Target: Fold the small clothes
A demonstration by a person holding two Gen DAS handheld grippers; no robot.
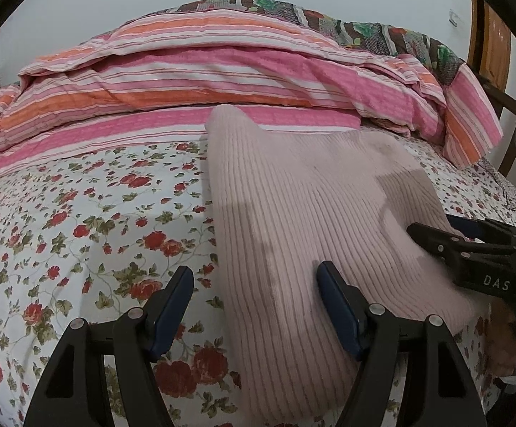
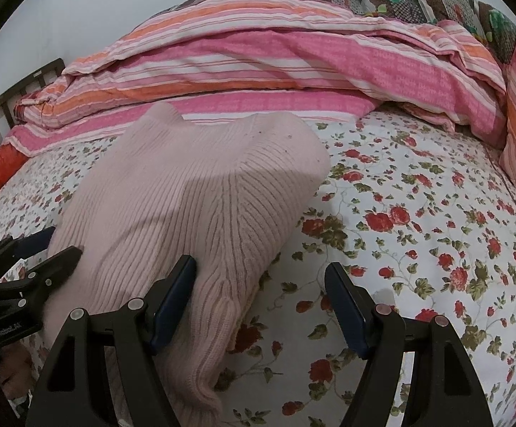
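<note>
The pink ribbed knit garment (image 1: 304, 220) lay on the floral bedsheet (image 1: 79, 220), near the striped quilt (image 1: 222, 71) at the far side. It looked soft, light and floppy, best pinched at its near corners. Left gripper (image 1: 254, 306) and right gripper (image 2: 261, 302) both gaped, holding nothing.

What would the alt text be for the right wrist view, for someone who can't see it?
A pink ribbed sweater lies on a floral sheet, with the right gripper low in front, jaws open, one on each side of the sweater's near right edge. The left gripper enters at the left edge by the sweater, and a striped quilt is heaped behind.
</note>
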